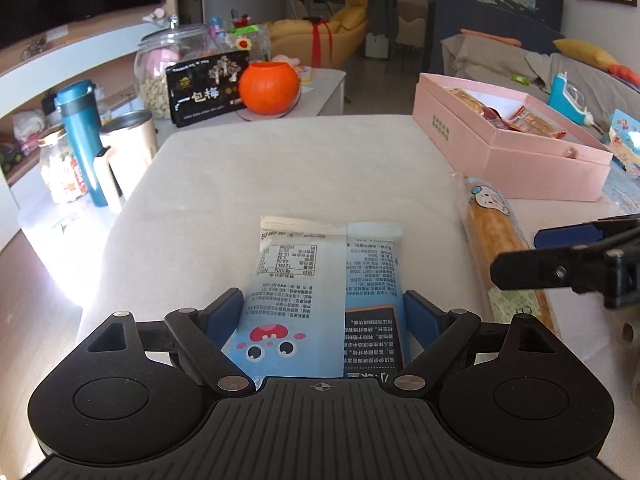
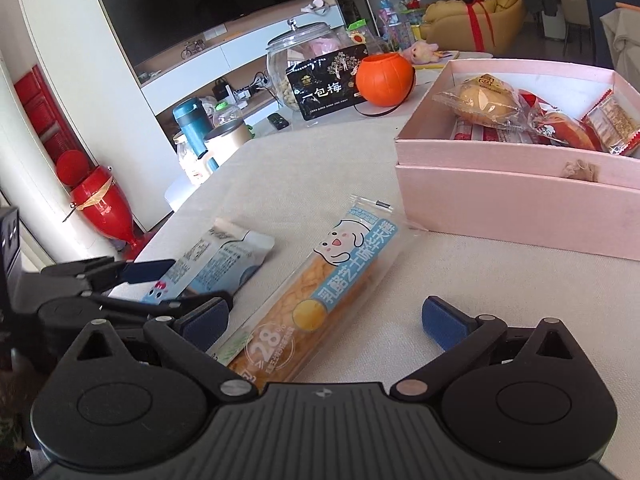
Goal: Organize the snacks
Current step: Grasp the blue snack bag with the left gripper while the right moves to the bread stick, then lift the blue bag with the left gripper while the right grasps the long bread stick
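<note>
Both grippers are hanging low over the worktop (image 1: pixel 280 168), cloth-covered, w/ two loose snacks left outside the pink box (image 2: pixel 500 204).

L gripper (image 1: pixel 324 304): fingers standing wide open, straddling the blue packet (image 1: pixel 320 280). Pads are sitting either side of the packet, very close, not visibly pressing. Nothing held.

R gripper (image 2: pixel 326 320): fingers also spread wide. The long cheese stick packet (image 2: pixel 320 288) is lying between them, nearer the left pad, clear gap to the right pad. Nothing held.

Box is sitting to the right on the worktop, open, already holding several wrapped snacks. Both loose packets are lying flat near it, side by side, apart from each other.

Step in hand, as I'm reading it: closing on a packet for transfer to the box. Doing it well prob means:
- L: squeezing across the packet's width near its middle, gently, since the bag is soft & puffy; crushing is the risk.
- R: shifting sideways so the stick sits centred before closing, else it'll pivot or slip.
- Moving one at a time; the grippers are close together here.

View diffs:
- L wrist view: showing the blue packet's printed back & both pads flanking it; box contents mostly hidden behind its wall.
- R wrist view: showing the box interior plainly, plus the L gripper (image 2: pixel 176 284) from the side over the blue packet.
</note>
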### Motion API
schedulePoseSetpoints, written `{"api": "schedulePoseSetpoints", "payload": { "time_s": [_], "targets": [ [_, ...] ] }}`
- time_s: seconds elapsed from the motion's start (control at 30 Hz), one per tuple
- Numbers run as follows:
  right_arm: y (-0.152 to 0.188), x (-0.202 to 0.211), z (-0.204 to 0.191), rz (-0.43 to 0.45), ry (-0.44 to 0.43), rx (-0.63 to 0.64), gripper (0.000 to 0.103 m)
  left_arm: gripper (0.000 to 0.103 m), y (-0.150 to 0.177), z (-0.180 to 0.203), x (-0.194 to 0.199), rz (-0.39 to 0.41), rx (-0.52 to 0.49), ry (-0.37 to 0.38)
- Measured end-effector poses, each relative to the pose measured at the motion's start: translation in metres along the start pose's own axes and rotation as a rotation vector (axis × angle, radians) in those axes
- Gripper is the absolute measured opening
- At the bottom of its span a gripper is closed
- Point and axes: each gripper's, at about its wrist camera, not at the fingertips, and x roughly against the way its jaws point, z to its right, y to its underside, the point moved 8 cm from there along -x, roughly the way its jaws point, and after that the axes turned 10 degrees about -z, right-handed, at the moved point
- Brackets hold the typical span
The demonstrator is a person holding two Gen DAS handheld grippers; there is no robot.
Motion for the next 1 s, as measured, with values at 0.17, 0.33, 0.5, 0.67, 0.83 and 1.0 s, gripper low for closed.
{"api": "schedulePoseSetpoints", "payload": {
  "time_s": [0.17, 0.33, 0.5, 0.67, 0.83, 1.0],
  "targets": [
    [-0.002, 0.002, 0.007, -0.008, 0.126, -0.043, 0.101, 0.090, 0.003, 0.005, 0.004, 0.025, -0.003, -0.022],
    [-0.009, -0.003, 0.009, -0.049, 0.186, -0.078, 0.101, 0.090, 0.004, 0.003, 0.003, 0.038, -0.002, -0.016],
    [-0.011, -0.009, -0.012, -0.063, 0.238, 0.017, 0.082, 0.090, 0.004, 0.003, 0.003, 0.041, 0.000, -0.011],
    [0.001, 0.017, -0.020, -0.081, 0.247, 0.095, 0.047, 0.091, 0.003, 0.004, 0.002, 0.019, -0.014, 0.006],
    [0.016, 0.047, 0.001, -0.093, 0.321, 0.111, 0.047, 0.092, -0.022, 0.012, -0.011, -0.097, -0.008, 0.144],
    [0.019, 0.067, 0.022, -0.054, 0.355, 0.061, 0.067, 0.092, -0.038, 0.027, -0.030, -0.159, -0.075, 0.086]
  ]
}}
